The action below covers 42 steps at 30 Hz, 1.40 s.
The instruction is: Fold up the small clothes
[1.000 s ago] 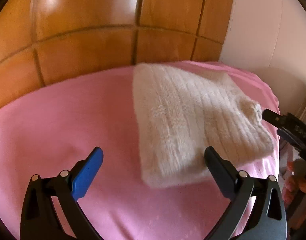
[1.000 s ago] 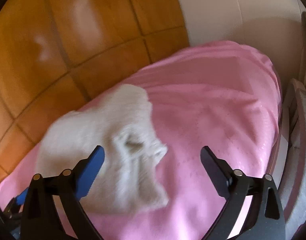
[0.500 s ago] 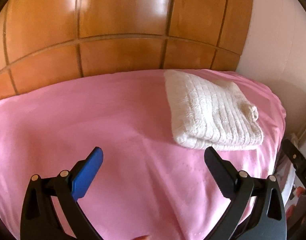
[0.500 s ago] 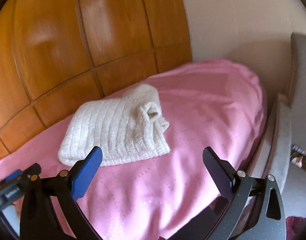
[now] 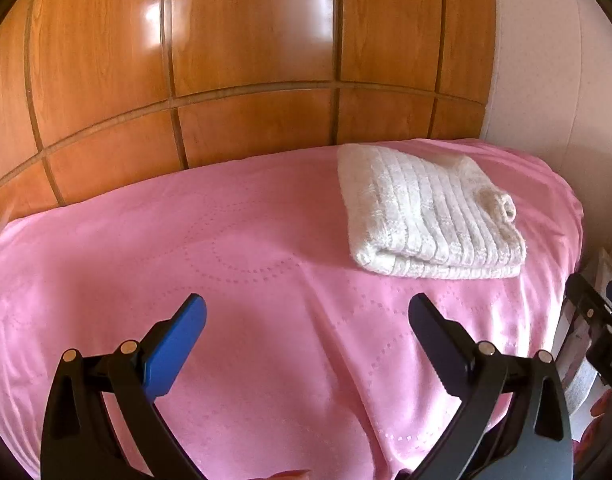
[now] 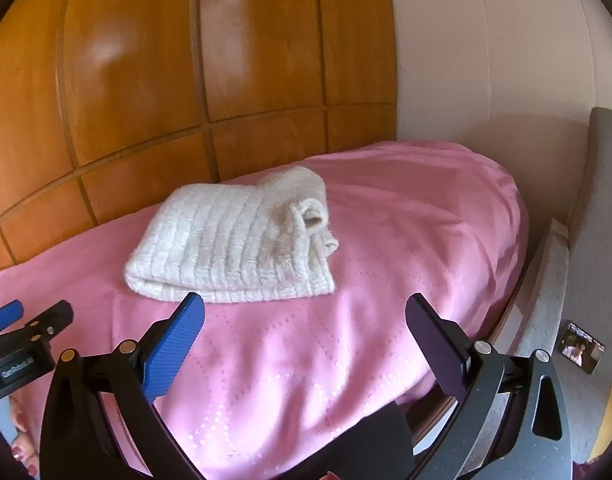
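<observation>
I see the cream knit sweater (image 5: 429, 212) folded into a compact stack, lying on the pink bedspread (image 5: 234, 264) toward its far right side, close to the wooden panelled wall (image 5: 242, 60). A rolled cuff sits on top at its right edge. My left gripper (image 5: 306, 328) hangs over bare pink cloth, jaws spread wide, grasping nothing. My right gripper (image 6: 305, 324) is likewise released, just short of the sweater's near fold (image 6: 230, 292). A white wall (image 6: 485, 60) stands at right.
</observation>
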Each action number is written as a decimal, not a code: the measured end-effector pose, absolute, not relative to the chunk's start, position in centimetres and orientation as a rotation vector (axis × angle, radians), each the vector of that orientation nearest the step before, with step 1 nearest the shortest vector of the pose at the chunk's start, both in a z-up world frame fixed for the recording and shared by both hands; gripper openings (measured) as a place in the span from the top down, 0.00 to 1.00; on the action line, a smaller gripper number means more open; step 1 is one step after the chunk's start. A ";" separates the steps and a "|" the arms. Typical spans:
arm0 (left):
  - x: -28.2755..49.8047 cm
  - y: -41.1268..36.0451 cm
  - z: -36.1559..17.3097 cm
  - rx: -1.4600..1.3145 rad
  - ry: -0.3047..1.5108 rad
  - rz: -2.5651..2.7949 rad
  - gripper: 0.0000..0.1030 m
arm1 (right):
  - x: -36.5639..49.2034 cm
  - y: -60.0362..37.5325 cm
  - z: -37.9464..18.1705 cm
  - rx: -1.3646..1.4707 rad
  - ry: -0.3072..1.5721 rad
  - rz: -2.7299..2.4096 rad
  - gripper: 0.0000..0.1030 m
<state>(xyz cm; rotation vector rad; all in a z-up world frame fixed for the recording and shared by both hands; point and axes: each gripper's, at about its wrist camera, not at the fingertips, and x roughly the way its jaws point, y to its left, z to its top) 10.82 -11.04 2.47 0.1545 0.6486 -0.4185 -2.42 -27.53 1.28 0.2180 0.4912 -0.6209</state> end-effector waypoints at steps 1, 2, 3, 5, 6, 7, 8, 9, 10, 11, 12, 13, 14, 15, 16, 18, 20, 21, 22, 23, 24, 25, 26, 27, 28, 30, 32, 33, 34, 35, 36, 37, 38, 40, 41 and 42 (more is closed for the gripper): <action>10.8 -11.0 2.5 0.154 0.649 -0.419 0.02 | -2.3 -27.3 1.3 0.212 0.494 -0.619 0.03; 10.8 -11.1 2.5 0.154 0.648 -0.420 0.02 | -2.2 -27.2 1.2 0.206 0.499 -0.618 0.03; 10.8 -11.1 2.4 0.155 0.647 -0.422 0.02 | -2.1 -27.2 1.1 0.204 0.505 -0.617 0.03; 10.8 -11.2 2.4 0.161 0.644 -0.419 0.02 | -2.0 -27.2 1.0 0.208 0.512 -0.613 0.03; 10.8 -11.2 2.3 0.162 0.644 -0.419 0.02 | -2.0 -27.2 1.0 0.212 0.512 -0.611 0.03; 10.8 -11.2 2.3 0.163 0.645 -0.419 0.02 | -1.9 -27.3 0.9 0.213 0.513 -0.611 0.03; 10.8 -11.2 2.3 0.163 0.645 -0.418 0.02 | -1.9 -27.2 0.9 0.210 0.513 -0.613 0.03; 10.8 -11.2 2.2 0.161 0.647 -0.421 0.02 | -1.9 -27.2 0.9 0.207 0.512 -0.615 0.03; 10.8 -11.2 2.3 0.159 0.647 -0.422 0.02 | -1.9 -27.3 0.9 0.205 0.512 -0.614 0.03; 10.8 -11.2 2.3 0.157 0.646 -0.422 0.02 | -1.9 -27.3 0.8 0.203 0.513 -0.613 0.03; 10.8 -11.1 2.3 0.156 0.643 -0.421 0.02 | -1.8 -27.3 0.7 0.202 0.517 -0.613 0.03; 10.8 -11.2 2.3 0.155 0.641 -0.420 0.02 | -1.8 -27.3 0.7 0.202 0.519 -0.612 0.03; 10.8 -11.2 2.3 0.155 0.639 -0.420 0.02 | -1.7 -27.3 0.6 0.203 0.521 -0.611 0.03; 10.8 -11.2 2.2 0.154 0.637 -0.419 0.02 | -1.8 -27.3 0.6 0.203 0.520 -0.613 0.03; 10.8 -11.2 2.2 0.153 0.637 -0.419 0.02 | -1.8 -27.3 0.7 0.203 0.517 -0.612 0.03; 10.7 -11.3 2.1 0.153 0.637 -0.421 0.02 | -1.8 -27.3 0.7 0.202 0.510 -0.613 0.03; 10.8 -11.4 2.0 0.153 0.639 -0.421 0.02 | -1.8 -27.3 0.6 0.203 0.512 -0.612 0.03; 10.7 -11.5 2.0 0.154 0.639 -0.421 0.02 | -1.8 -27.3 0.5 0.204 0.517 -0.612 0.03; 10.7 -11.5 2.0 0.155 0.639 -0.420 0.02 | -1.8 -27.3 0.6 0.205 0.518 -0.612 0.03; 10.7 -11.5 2.1 0.155 0.638 -0.420 0.02 | -1.8 -27.3 0.5 0.208 0.519 -0.610 0.03; 10.7 -11.5 2.1 0.155 0.637 -0.420 0.02 | -1.8 -27.2 0.6 0.208 0.519 -0.608 0.03; 10.7 -11.6 2.1 0.154 0.636 -0.419 0.02 | -1.8 -27.2 0.6 0.206 0.519 -0.608 0.03; 10.7 -11.6 2.1 0.154 0.635 -0.419 0.02 | -1.9 -27.1 0.6 0.203 0.518 -0.608 0.03; 10.7 -11.6 2.0 0.154 0.635 -0.420 0.02 | -1.9 -27.1 0.6 0.199 0.517 -0.608 0.03; 10.7 -11.7 2.0 0.153 0.635 -0.419 0.02 | -1.9 -27.0 0.6 0.198 0.519 -0.606 0.03; 10.8 -11.7 2.0 0.154 0.635 -0.418 0.02 | -1.8 -27.0 0.5 0.198 0.524 -0.604 0.03; 10.8 -11.7 2.0 0.153 0.635 -0.419 0.02 | -1.7 -27.0 0.4 0.198 0.527 -0.601 0.03; 10.8 -11.6 2.0 0.155 0.635 -0.419 0.02 | -1.7 -27.0 0.4 0.198 0.529 -0.600 0.03; 10.8 -11.7 2.0 0.156 0.635 -0.418 0.02 | -1.7 -27.0 0.4 0.198 0.529 -0.599 0.03; 10.8 -11.7 2.0 0.155 0.634 -0.419 0.02 | -1.7 -27.0 0.4 0.198 0.529 -0.598 0.03; 10.8 -11.8 2.0 0.156 0.634 -0.419 0.02 | -1.8 -27.0 0.4 0.198 0.530 -0.597 0.03; 10.7 -11.8 2.0 0.155 0.635 -0.416 0.02 | -1.7 -27.0 0.4 0.198 0.529 -0.598 0.03; 10.7 -11.8 2.0 0.155 0.634 -0.415 0.02 | -1.7 -27.0 0.4 0.198 0.529 -0.597 0.03; 10.7 -11.9 2.0 0.159 0.629 -0.414 0.02 | -1.7 -26.9 0.4 0.199 0.533 -0.597 0.03; 10.7 -11.9 2.0 0.162 0.626 -0.414 0.02 | -1.7 -26.9 0.4 0.198 0.533 -0.596 0.03; 10.7 -11.9 2.0 0.163 0.624 -0.413 0.02 | -1.7 -26.9 0.4 0.198 0.532 -0.596 0.03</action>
